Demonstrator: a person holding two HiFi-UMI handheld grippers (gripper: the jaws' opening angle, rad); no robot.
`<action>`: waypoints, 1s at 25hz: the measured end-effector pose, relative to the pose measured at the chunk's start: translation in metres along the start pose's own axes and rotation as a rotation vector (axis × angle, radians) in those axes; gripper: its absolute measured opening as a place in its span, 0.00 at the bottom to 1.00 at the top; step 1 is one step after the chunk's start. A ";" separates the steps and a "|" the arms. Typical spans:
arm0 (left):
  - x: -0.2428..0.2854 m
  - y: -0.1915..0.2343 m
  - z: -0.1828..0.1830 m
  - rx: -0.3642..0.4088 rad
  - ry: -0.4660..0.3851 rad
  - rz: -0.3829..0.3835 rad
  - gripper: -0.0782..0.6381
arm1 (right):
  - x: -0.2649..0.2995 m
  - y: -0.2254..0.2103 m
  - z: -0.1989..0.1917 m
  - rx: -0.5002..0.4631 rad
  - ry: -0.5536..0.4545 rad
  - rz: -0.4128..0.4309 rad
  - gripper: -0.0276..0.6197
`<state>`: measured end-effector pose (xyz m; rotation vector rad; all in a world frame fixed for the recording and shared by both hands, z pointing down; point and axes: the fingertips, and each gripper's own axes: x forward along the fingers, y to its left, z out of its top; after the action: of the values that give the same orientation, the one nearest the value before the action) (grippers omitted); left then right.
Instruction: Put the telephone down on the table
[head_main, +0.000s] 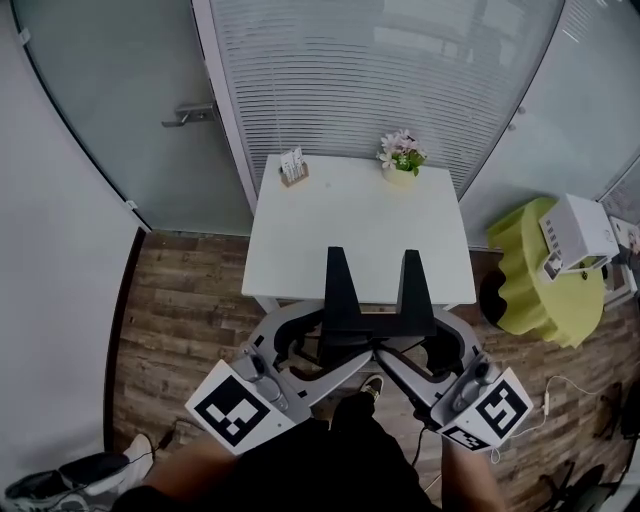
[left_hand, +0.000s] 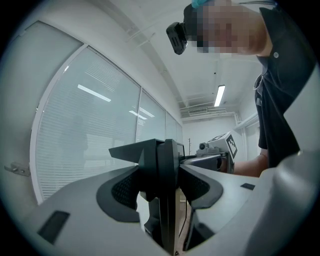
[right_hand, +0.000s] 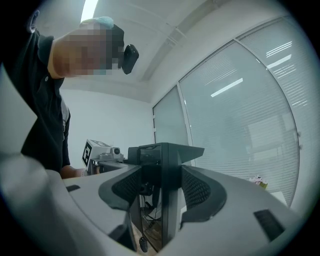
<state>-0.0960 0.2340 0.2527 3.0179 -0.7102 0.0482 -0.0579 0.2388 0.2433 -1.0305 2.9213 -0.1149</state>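
Glazed partition with blinds (head_main: 380, 70), upper frame, behind all. Wood-plank floor (head_main: 190, 300), lower half. White counter (head_main: 300, 230), centre, square top. Lime-green wavy stool (head_main: 535, 275), right of the counter, bearing a white box (head_main: 578, 235). Black telephone (head_main: 375, 310), two prongs upright, held off the counter just below its near edge, lower centre. Left tool (head_main: 318, 345), jaws clamped on the telephone's left side. Right tool (head_main: 435, 345), jaws clamped on its right side; the two tools face each other. Flower pot (head_main: 401, 160), far right corner of the counter. Card holder (head_main: 293, 168), far left corner.
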 end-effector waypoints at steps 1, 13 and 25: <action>0.006 0.003 0.000 0.001 0.003 0.010 0.45 | 0.001 -0.007 0.000 0.002 0.000 0.009 0.45; 0.094 0.024 0.005 -0.008 0.015 0.102 0.45 | -0.015 -0.098 0.010 -0.002 0.004 0.099 0.45; 0.185 0.038 -0.005 -0.049 0.047 0.172 0.45 | -0.038 -0.190 0.005 0.050 0.018 0.169 0.45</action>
<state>0.0526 0.1176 0.2664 2.8916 -0.9496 0.1046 0.0908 0.1152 0.2547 -0.7762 2.9893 -0.1913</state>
